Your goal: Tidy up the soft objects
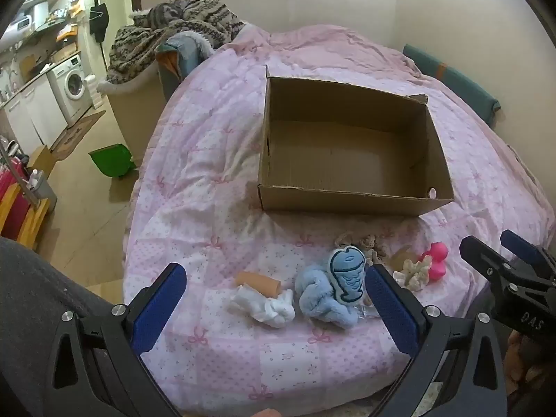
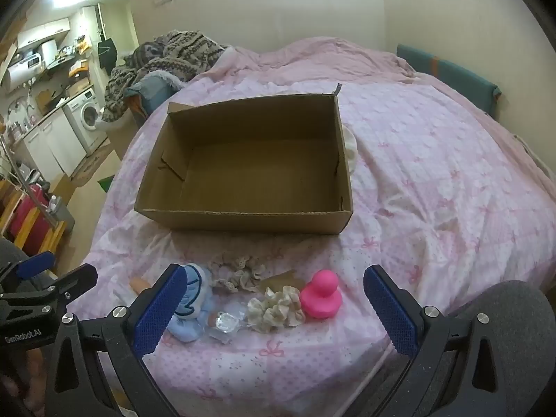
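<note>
An open, empty cardboard box (image 1: pixel 347 205) (image 2: pixel 243 220) sits on the pink quilted bed. In front of it lie a white cloth (image 1: pixel 267 305), a tan roll (image 1: pixel 259 282), a blue plush (image 1: pixel 323 299) (image 2: pixel 194 316) with a blue fish patch (image 1: pixel 347 274), a lace piece (image 2: pixel 236 271), a cream scrunchie (image 2: pixel 278 307) (image 1: pixel 415 272), a pink rubber duck (image 2: pixel 321 295) (image 1: pixel 434 259) and a clear crystal (image 2: pixel 226 321). My left gripper (image 1: pixel 274 295) is open and empty, just short of the cloth and plush. My right gripper (image 2: pixel 276 295) is open and empty, around the scrunchie and duck.
The bed (image 1: pixel 208 160) (image 2: pixel 434 173) fills most of both views. A chair piled with knitted blankets (image 1: pixel 173 38) stands at its far left. A green dustpan (image 1: pixel 111 161) lies on the floor. A washing machine (image 1: pixel 71 87) and kitchen units are beyond.
</note>
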`<act>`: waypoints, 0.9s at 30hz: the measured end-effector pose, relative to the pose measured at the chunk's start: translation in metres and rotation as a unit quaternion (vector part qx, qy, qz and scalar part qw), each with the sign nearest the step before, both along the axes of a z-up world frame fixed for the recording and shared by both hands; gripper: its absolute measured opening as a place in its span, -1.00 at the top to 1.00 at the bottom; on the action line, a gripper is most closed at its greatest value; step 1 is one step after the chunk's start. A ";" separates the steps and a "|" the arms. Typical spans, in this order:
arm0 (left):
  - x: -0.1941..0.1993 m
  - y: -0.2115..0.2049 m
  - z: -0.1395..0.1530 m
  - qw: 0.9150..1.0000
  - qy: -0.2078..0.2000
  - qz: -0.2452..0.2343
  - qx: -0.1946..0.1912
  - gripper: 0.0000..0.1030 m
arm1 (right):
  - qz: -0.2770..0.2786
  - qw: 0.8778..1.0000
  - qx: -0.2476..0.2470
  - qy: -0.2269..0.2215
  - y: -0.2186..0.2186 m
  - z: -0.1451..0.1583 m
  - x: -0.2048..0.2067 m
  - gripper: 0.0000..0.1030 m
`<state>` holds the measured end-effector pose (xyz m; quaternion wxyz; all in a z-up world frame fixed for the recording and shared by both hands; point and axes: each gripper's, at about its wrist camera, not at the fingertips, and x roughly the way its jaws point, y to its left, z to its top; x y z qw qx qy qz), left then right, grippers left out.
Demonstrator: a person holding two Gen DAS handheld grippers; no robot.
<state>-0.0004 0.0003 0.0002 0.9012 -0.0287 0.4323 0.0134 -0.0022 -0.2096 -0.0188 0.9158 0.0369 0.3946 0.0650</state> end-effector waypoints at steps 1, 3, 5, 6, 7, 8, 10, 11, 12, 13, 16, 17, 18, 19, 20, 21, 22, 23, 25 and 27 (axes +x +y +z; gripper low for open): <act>0.000 0.000 0.000 1.000 0.000 0.000 -0.001 -1.00 | 0.000 1.000 0.000 0.001 0.000 0.000 0.000 -1.00; -0.001 0.001 0.001 1.000 -0.001 0.000 -0.003 -1.00 | 0.001 1.000 0.000 0.003 0.000 0.000 0.000 -1.00; -0.001 -0.001 0.006 1.000 -0.004 -0.002 0.001 -1.00 | 0.002 1.000 -0.001 0.005 0.000 -0.001 0.000 -1.00; -0.001 -0.001 0.007 1.000 -0.005 -0.002 0.001 -1.00 | 0.003 1.000 -0.001 0.005 0.000 -0.001 0.000 -1.00; -0.001 0.000 0.008 1.000 -0.005 -0.001 0.001 -1.00 | 0.004 1.000 -0.001 0.005 0.001 -0.001 0.000 -1.00; -0.001 0.001 0.008 1.000 -0.004 -0.001 0.000 -1.00 | 0.003 1.000 -0.001 0.006 0.001 -0.001 0.000 -1.00; -0.002 0.003 0.010 1.000 -0.003 0.001 -0.002 -1.00 | 0.003 1.000 -0.001 0.007 0.001 -0.001 0.001 -1.00; -0.003 -0.005 0.005 1.000 -0.005 -0.004 0.008 -1.00 | 0.002 1.000 -0.001 0.008 0.001 -0.002 0.001 -1.00; -0.004 -0.006 0.005 1.000 -0.005 -0.004 0.008 -1.00 | 0.002 1.000 -0.002 0.008 0.001 -0.002 0.001 -1.00; -0.003 -0.005 0.004 1.000 -0.005 -0.005 0.008 -1.00 | 0.002 1.000 -0.002 0.008 0.001 -0.002 0.001 -1.00; -0.002 -0.003 0.004 1.000 -0.005 -0.006 0.006 -1.00 | 0.002 1.000 -0.002 0.008 0.001 -0.002 0.001 -1.00; -0.002 -0.003 0.005 1.000 -0.004 -0.006 0.005 -1.00 | 0.002 1.000 -0.002 0.007 0.001 -0.002 0.001 -1.00; -0.002 -0.003 0.005 1.000 -0.004 -0.006 0.006 -1.00 | 0.003 1.000 -0.001 0.008 0.000 -0.002 0.001 -1.00; -0.002 -0.003 0.005 1.000 -0.004 -0.006 0.006 -1.00 | 0.003 1.000 -0.001 0.008 0.000 -0.002 0.001 -1.00; -0.002 -0.003 0.005 1.000 -0.004 -0.005 0.006 -1.00 | 0.004 1.000 -0.001 0.008 0.000 0.000 0.001 -1.00; -0.002 -0.003 0.005 1.000 -0.004 -0.006 0.006 -1.00 | 0.003 1.000 0.000 0.008 0.000 0.001 0.002 -1.00; -0.003 -0.003 0.005 1.000 -0.004 -0.006 0.006 -1.00 | 0.004 1.000 0.000 0.007 0.000 -0.003 0.001 -1.00; -0.002 -0.003 0.005 1.000 -0.004 -0.006 0.006 -1.00 | 0.005 1.000 -0.001 0.007 0.000 -0.004 0.001 -1.00; -0.002 -0.003 0.006 1.000 -0.004 -0.006 0.006 -1.00 | 0.006 1.000 -0.002 0.006 0.001 -0.003 0.000 -1.00; -0.002 -0.003 0.005 1.000 -0.004 -0.005 0.006 -1.00 | 0.005 1.000 -0.002 0.006 0.001 -0.003 0.000 -1.00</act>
